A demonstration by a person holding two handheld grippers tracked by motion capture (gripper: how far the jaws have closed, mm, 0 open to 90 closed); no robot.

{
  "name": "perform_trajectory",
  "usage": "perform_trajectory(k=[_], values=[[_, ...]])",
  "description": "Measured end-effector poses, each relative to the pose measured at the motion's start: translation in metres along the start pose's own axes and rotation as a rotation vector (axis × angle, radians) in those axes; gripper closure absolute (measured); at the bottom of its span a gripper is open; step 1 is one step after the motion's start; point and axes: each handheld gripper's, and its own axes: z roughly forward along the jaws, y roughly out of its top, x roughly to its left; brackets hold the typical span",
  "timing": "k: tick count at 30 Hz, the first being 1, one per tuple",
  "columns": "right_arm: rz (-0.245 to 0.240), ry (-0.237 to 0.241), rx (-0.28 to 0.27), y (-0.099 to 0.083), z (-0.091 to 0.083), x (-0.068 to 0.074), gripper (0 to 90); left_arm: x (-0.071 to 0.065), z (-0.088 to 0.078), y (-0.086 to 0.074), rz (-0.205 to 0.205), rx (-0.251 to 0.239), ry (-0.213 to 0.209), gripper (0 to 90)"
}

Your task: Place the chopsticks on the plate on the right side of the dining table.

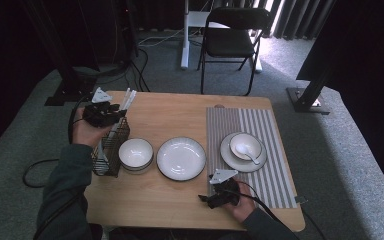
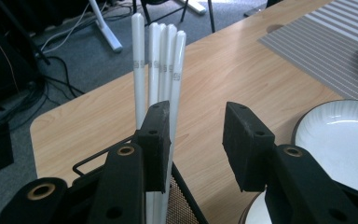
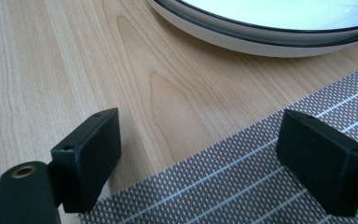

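Grey carpet floor (image 1: 170,70), black folding chair (image 1: 232,35), dark curtains (image 1: 300,17), daylight behind.

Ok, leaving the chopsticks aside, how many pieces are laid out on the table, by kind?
Bowls: 2
Plates: 2
Spoon: 1
Wire basket: 1
Striped placemat: 1
Total: 7

White chopsticks (image 2: 161,65), black wire basket (image 1: 111,150); white dark-rimmed plate (image 1: 181,158), grey striped placemat (image 1: 275,150), light wood table (image 1: 170,112)
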Motion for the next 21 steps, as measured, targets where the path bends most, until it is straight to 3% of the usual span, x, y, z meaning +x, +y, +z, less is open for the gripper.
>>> perform_trajectory(k=[8, 21], values=[[0.000, 0.000, 0.000, 0.000, 0.000, 0.000, 13.7, 0.005, 0.010, 0.000, -0.019, 0.026, -0.009, 65.4], [0.000, 0.000, 0.000, 0.000, 0.000, 0.000, 13.7, 0.011, 0.028, 0.005, 0.003, 0.102, -0.002, 73.6]])
